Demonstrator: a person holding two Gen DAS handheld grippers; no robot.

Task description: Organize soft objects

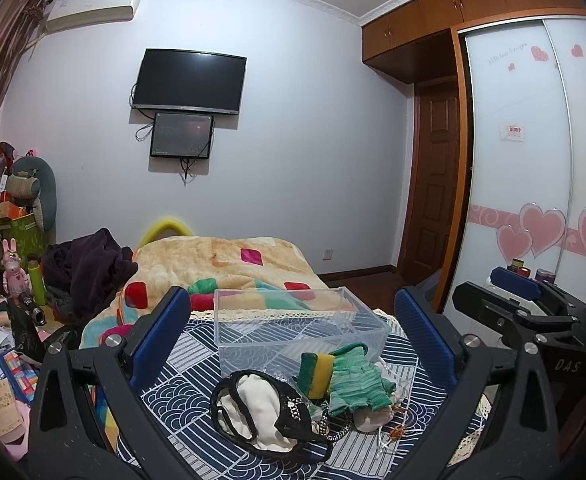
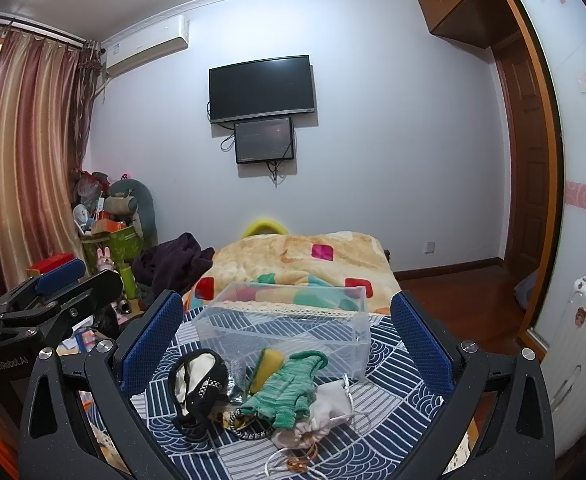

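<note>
A small heap of soft things is seen on a blue-and-white patterned cloth [image 1: 181,392], just in front of a clear plastic box [image 1: 293,324] taken here as the landmark. Nearest the box lies a green knitted glove [image 1: 353,380] with a yellow-and-green sponge [image 1: 313,372] touching its left side. Left of these, a black mesh bag [image 1: 269,412] with cream fabric inside is spread open, and a white drawstring pouch [image 2: 325,412] is partly covered by the glove. A black-and-white cord [image 2: 249,428] is tangled between bag and pouch.

The pouch and its orange-tipped string are shown clearly only in the right wrist view; in the left wrist view they are largely hidden under the glove. A white suitcase [image 2: 581,344], well to the right of the box, is best seen in the right wrist view.

The left gripper [image 1: 289,344] is spread wide and holds nothing; the heap lies between its fingers, untouched. The right gripper [image 2: 287,344] is likewise spread and empty, the heap lying between its fingers, apart from both.
</note>
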